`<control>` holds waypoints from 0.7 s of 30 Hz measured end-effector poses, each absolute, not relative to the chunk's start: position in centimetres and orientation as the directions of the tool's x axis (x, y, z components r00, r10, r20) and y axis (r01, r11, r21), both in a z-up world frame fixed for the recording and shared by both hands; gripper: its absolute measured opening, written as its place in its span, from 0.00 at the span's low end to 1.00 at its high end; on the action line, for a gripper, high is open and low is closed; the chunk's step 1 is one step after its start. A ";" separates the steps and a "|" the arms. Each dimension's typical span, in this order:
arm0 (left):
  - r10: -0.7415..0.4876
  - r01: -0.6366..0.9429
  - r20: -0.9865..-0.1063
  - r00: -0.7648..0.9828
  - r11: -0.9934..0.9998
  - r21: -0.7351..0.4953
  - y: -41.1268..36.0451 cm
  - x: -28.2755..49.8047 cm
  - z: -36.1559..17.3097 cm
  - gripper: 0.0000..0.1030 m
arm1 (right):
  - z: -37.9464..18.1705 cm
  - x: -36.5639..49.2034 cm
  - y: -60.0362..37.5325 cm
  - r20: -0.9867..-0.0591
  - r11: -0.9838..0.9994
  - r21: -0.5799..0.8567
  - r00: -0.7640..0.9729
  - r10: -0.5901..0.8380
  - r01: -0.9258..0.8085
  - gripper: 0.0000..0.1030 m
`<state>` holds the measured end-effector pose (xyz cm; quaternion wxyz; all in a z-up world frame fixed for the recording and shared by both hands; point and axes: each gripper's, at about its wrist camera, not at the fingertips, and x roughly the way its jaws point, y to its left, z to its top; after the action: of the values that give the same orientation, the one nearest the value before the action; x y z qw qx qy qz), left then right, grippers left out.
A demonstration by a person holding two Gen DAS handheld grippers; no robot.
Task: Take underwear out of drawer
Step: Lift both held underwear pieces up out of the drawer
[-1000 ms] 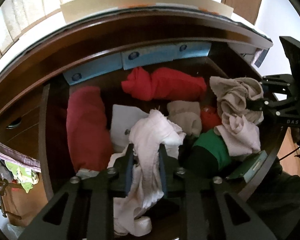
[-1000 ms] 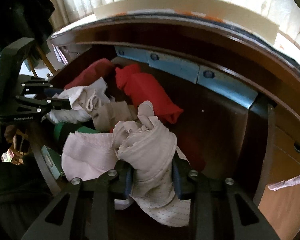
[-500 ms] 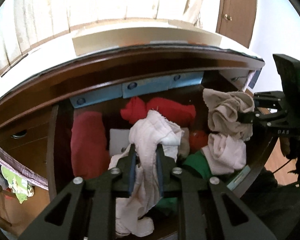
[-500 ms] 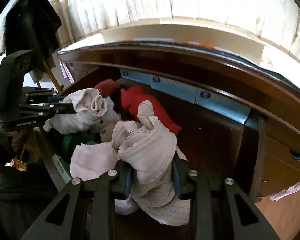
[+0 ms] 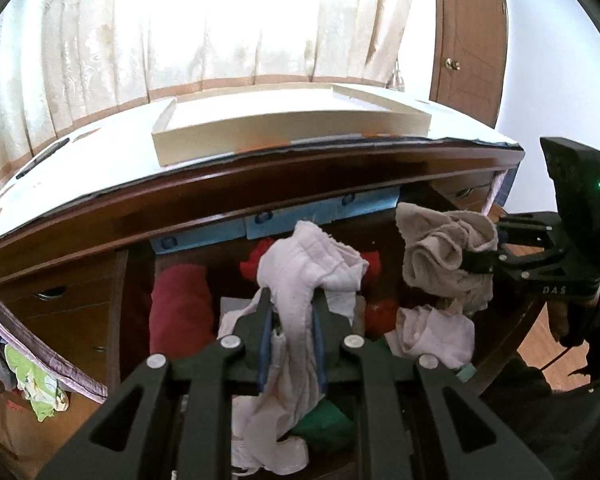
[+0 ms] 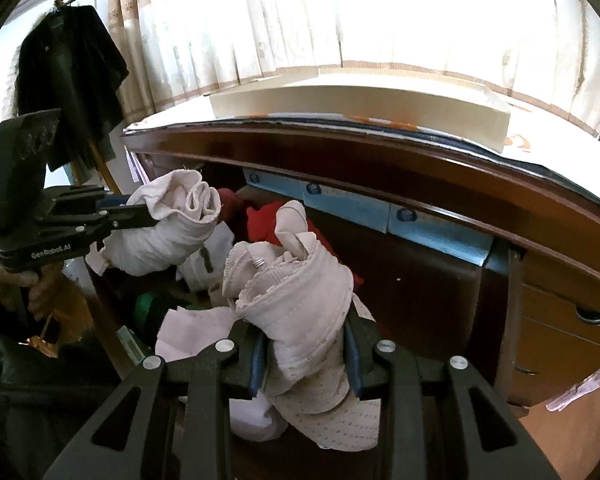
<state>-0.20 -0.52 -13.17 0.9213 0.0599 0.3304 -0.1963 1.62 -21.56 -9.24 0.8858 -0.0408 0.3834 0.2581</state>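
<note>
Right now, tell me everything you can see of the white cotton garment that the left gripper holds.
The white cotton garment is soft, ribbed-looking fabric, crumpled into a bunch with a stitched hem at its top. The left gripper is shut on its middle, blue-padded fingers pressing both sides. The bunched top stands above the fingers; the rest hangs down loose towards the open wooden drawer. In the right wrist view it shows lifted, with folds at its end.

I am looking at a white garment (image 5: 308, 268) showing between blue pads (image 5: 265, 340) on the black left gripper (image 5: 290, 340). I am seeing a beige garment (image 6: 300, 304), dotted with small perforations, in the black right gripper (image 6: 304, 356). Red clothes (image 5: 180, 312) are lying in the dark brown drawer (image 6: 428, 300) beside something green (image 5: 320, 428).
</note>
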 end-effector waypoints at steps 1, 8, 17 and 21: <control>-0.324 0.399 -0.625 0.710 0.917 -0.022 -0.5 -0.4 -13.1 0.14 | -9.2 1.5 -21.6 -0.694 0.862 0.129 0.576 0.431 -0.490 0.33; -0.333 0.393 -0.557 0.761 0.919 -0.013 -0.3 -1.3 -12.0 0.14 | -8.7 0.9 -21.4 -0.651 0.855 0.141 0.603 0.460 -0.499 0.33; -0.354 0.391 -0.496 0.793 0.920 -0.031 -0.5 -2.0 -11.3 0.14 | -7.4 0.0 -21.3 -0.578 0.841 0.139 0.647 0.497 -0.522 0.33; -0.355 0.385 -0.476 0.805 0.922 -0.036 -0.5 -2.1 -11.1 0.14 | -6.8 -0.5 -20.9 -0.547 0.837 0.120 0.668 0.505 -0.534 0.33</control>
<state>-2.12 -0.55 -11.07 0.9494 0.0315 0.2445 -0.1948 -0.53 -20.93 -6.84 0.9129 -0.0253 0.2914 0.2846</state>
